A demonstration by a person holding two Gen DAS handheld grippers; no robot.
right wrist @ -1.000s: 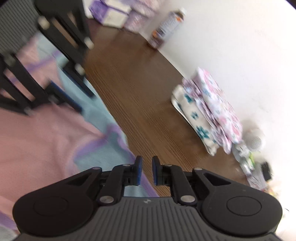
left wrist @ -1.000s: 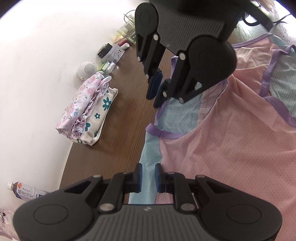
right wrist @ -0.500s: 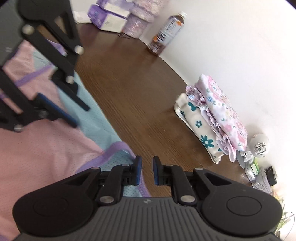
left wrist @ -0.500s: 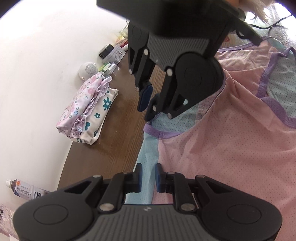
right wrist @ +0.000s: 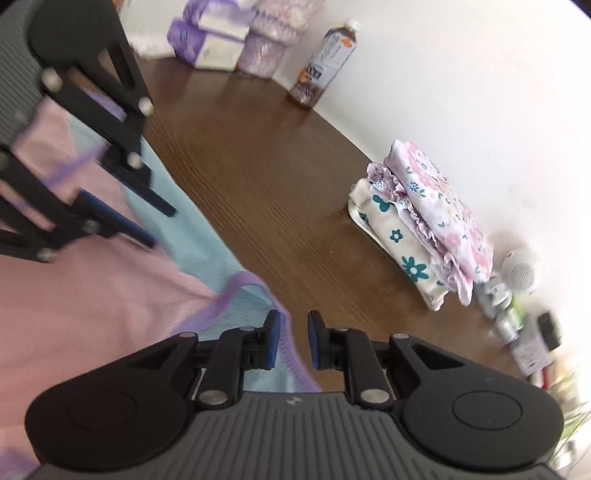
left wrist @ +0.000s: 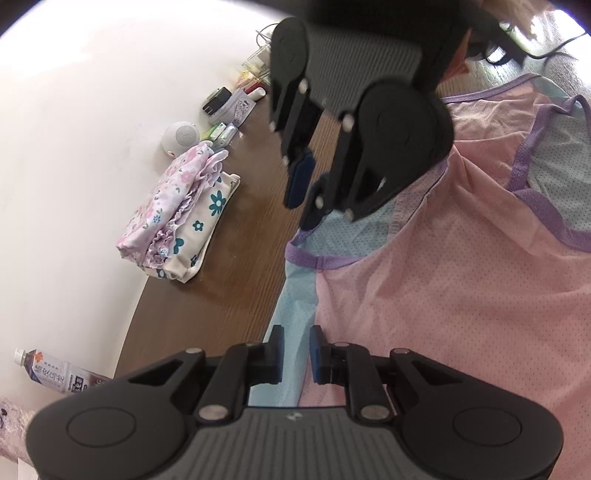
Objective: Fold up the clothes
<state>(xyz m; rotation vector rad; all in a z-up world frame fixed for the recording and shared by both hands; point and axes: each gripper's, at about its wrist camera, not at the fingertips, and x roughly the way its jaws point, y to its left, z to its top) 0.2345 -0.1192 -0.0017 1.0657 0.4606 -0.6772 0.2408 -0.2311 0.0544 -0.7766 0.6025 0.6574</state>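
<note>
Pink mesh fabric with lilac trim and pale blue panels, the garment (left wrist: 443,295), lies spread over the near right part of the dark wood counter (left wrist: 229,266). The left gripper (left wrist: 295,349) hovers over its blue side panel at the near edge, fingers (left wrist: 276,350) slightly apart with nothing between them. Farther along the same edge, the right gripper (left wrist: 306,192) hangs above the lilac-bound armhole, its blue-padded fingers (left wrist: 297,181) parted and empty. In its own view the right gripper (right wrist: 293,338) sits over the armhole trim where cloth meets bare wood.

Left of the garment the counter is bare brown grain up to a white wall (left wrist: 74,166). A stack of folded floral clothes (left wrist: 177,218) rests against that wall. Beyond it stand a small white round speaker (left wrist: 181,136) and a blurred clutter of small items. A drink bottle (right wrist: 325,61) stands by the wall, with purple-and-white packages (right wrist: 214,35) beside it.
</note>
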